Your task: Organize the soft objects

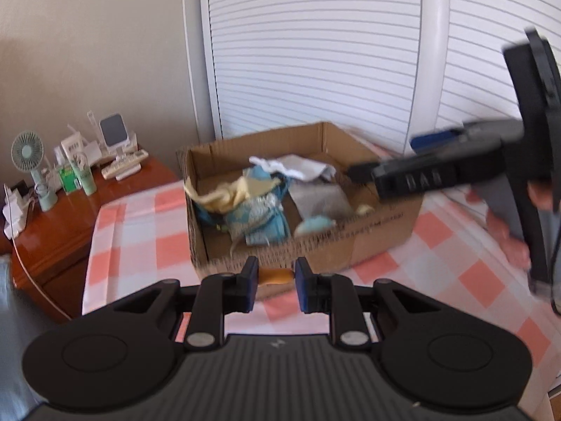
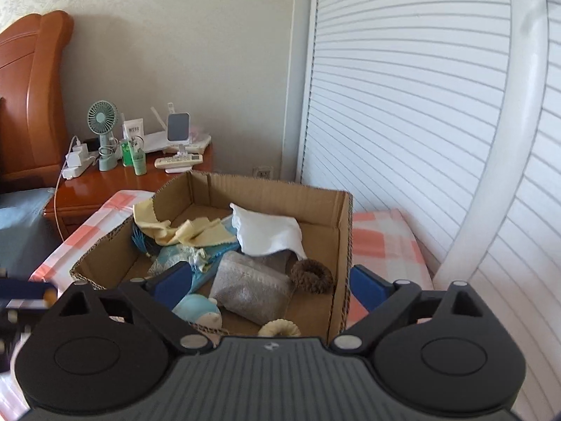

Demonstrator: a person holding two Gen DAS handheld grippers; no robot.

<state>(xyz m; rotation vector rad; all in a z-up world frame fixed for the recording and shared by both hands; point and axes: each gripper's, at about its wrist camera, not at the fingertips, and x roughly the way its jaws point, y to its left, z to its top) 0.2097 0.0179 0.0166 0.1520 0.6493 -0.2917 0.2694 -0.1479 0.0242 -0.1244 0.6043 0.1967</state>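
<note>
Soft cloths and plush pieces (image 2: 224, 245) lie inside the open brown cardboard box (image 2: 342, 231) on the checked bed; right tongs (image 2: 271, 282) gape empty above it, left tongs (image 1: 275, 280) clamp an orange piece (image 1: 275, 276) at its near wall, probably next to drop in.

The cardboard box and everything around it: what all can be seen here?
cardboard box: one, brown, open, on the checked cover
yellow cloth: one, pale yellow, over the box's left wall
white pouch: one, white, back of the box
grey pouch: one, grey, middle of the box
brown scrunchie: one, dark brown, right of the grey pouch
cream scrunchie: one, cream, front of the box
blue plush toy: one, light blue, front left
checked cover: one, pink and white, under the box
nightstand: one, red-brown wood, left
desk fan: one, mint green, on the nightstand
left gripper: black, shut on an orange thing
right gripper: black, open, empty
</note>
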